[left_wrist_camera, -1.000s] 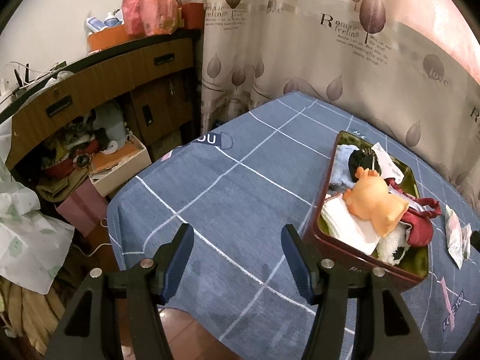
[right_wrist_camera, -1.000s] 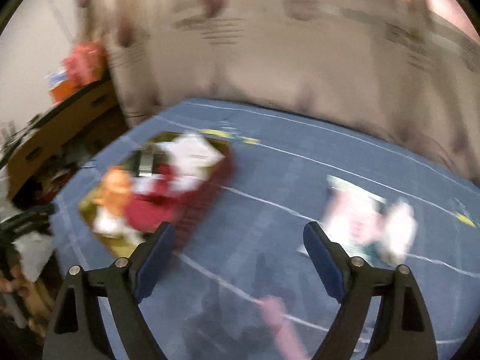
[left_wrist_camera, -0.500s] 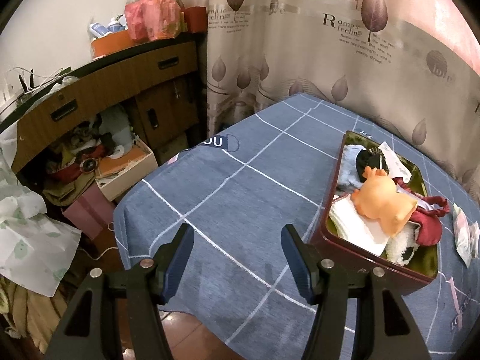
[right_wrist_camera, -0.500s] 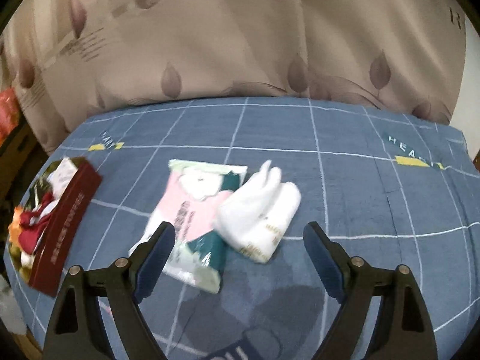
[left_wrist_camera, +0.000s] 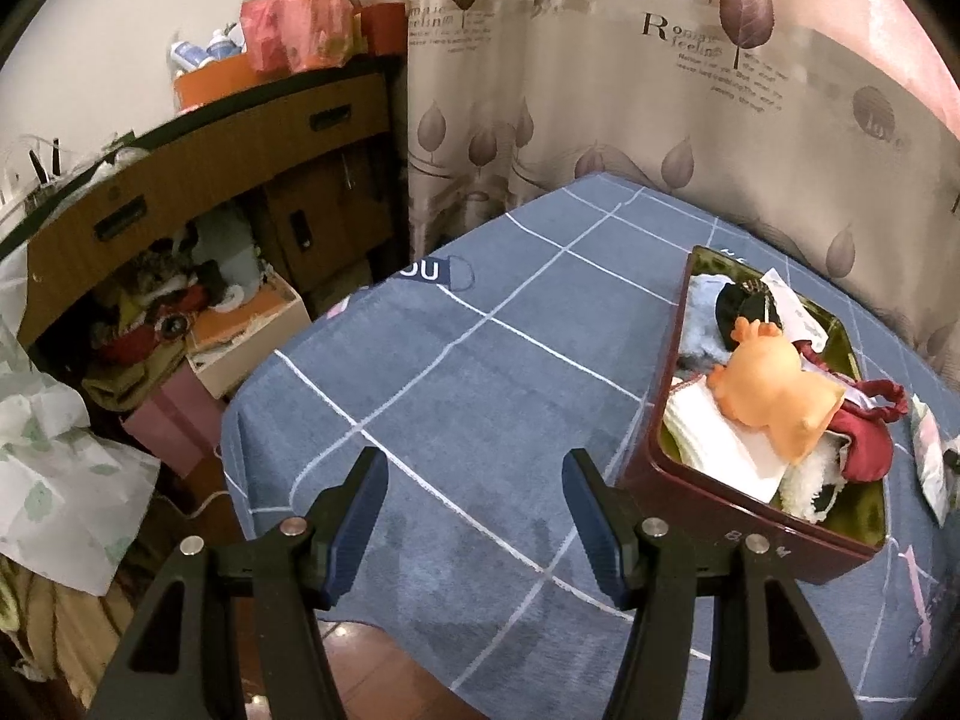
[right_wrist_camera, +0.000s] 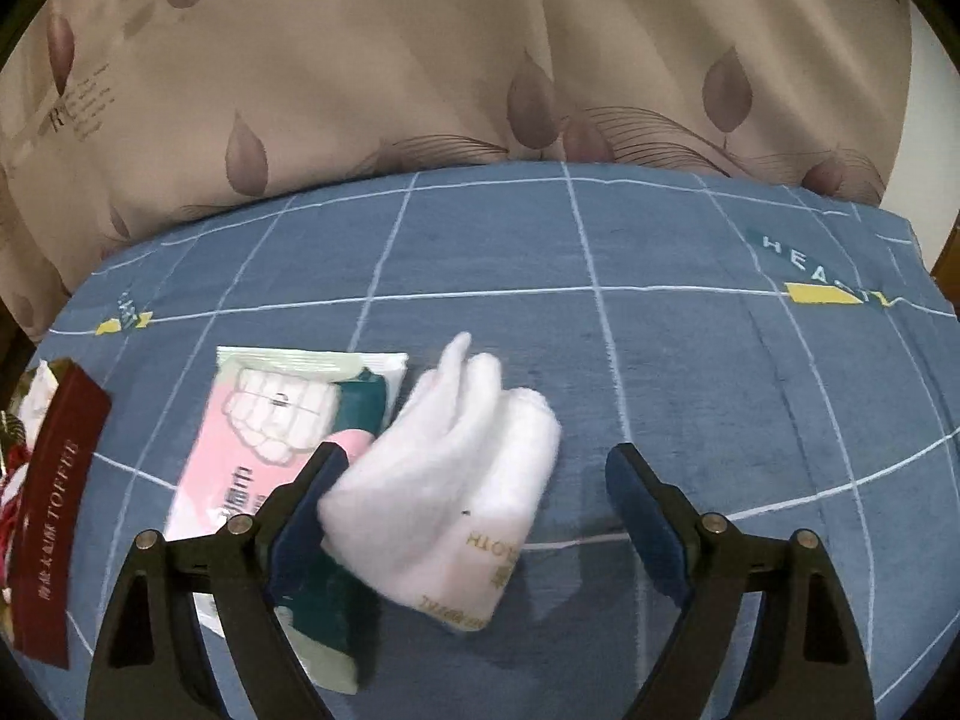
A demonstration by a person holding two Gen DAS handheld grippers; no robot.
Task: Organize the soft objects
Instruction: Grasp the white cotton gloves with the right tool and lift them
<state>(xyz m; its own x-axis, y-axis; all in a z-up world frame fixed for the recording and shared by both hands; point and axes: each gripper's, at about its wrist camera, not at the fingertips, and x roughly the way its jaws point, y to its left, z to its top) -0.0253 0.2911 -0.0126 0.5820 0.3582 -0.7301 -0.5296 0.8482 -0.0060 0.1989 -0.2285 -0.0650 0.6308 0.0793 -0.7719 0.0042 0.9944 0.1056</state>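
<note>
Straddling the white folded cloth (right_wrist_camera: pixel 447 474) with our right gripper (right_wrist_camera: pixel 474 474) spread wide and nothing clamped, we risk pinching the tissue pack (right_wrist_camera: pixel 264 420) touching its left finger, while our left gripper (left_wrist_camera: pixel 474 510) hangs empty, jaws apart.

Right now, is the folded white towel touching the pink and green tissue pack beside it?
Touching. The right wrist view shows the folded white towel lying with its left edge over the pink and green tissue pack, covering part of its green side, with no blue cloth showing between them.
</note>
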